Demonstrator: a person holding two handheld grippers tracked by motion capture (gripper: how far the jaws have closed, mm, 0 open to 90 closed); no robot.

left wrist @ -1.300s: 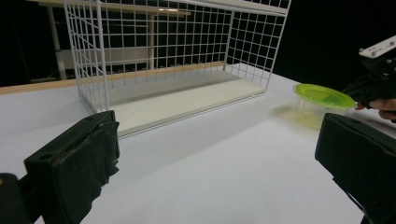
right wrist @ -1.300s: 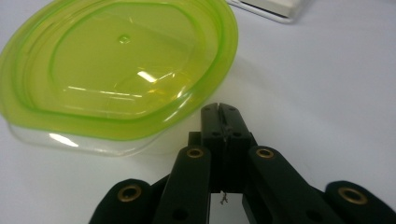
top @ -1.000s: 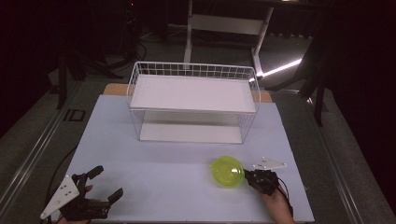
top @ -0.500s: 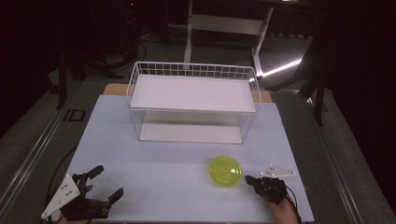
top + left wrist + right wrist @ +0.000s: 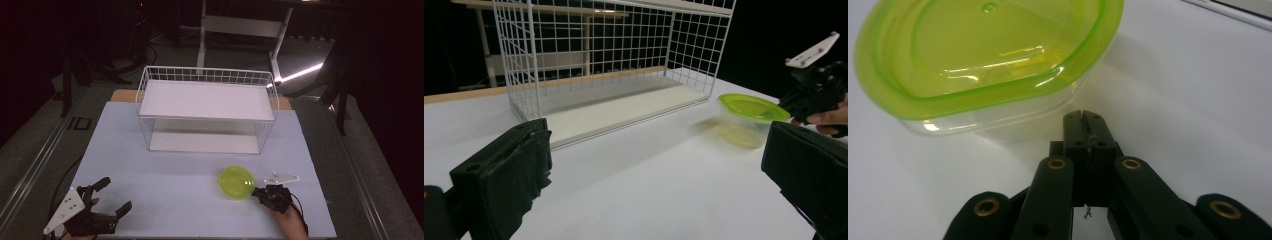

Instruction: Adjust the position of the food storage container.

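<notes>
Two grippers sit low in the high view: the left gripper [image 5: 111, 196] at lower left with jaws spread, the right gripper [image 5: 257, 192] at lower right just beside the green-lidded container [image 5: 235, 182], below the wire rack [image 5: 207, 109] on the white table [image 5: 165, 185]. Left gripper view: its jaws stand wide apart, container at right. Right gripper view: its jaws are pressed together, empty, tips just below the container.

Glossy translucent plastic container [image 5: 983, 65], white wire basket [image 5: 207, 110], matt table [image 5: 165, 200]

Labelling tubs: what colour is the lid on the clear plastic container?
Translucent lime green lid, clearest in the right gripper view.
</notes>
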